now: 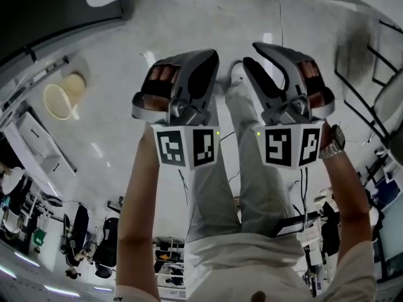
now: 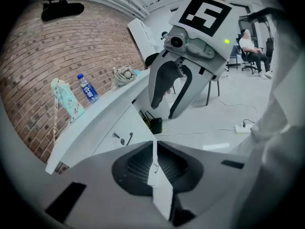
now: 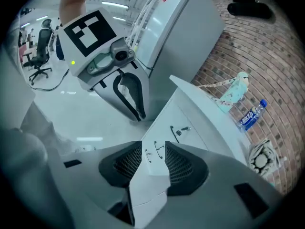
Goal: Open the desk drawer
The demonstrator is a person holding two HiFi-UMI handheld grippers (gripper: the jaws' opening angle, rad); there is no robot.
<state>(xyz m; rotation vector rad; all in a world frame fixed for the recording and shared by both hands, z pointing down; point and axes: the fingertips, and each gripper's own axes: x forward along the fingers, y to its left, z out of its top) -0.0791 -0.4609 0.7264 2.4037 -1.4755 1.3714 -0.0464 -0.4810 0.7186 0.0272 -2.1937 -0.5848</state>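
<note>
The white desk (image 2: 109, 104) runs along a brick wall. Its drawer unit (image 3: 190, 137) hangs under the top, with a dark curved handle (image 3: 174, 133) and a key (image 3: 185, 129) on the upper front. Two lower handles show through the gap of my right gripper (image 3: 154, 147), which is open, holds nothing and stands short of the fronts. My left gripper (image 2: 153, 144) is shut on nothing and points at the same unit, whose handle (image 2: 129, 138) lies just ahead. In the head view both grippers, left (image 1: 204, 65) and right (image 1: 250, 54), are side by side above the person's legs.
On the desk stand a water bottle (image 2: 88, 88), a patterned pouch (image 2: 66, 99) and a bundle of cord (image 2: 125, 74). A black box (image 2: 155, 124) sits under the desk and a power strip (image 2: 243, 127) lies on the floor. A tall white cabinet (image 3: 176, 27) stands beside the desk.
</note>
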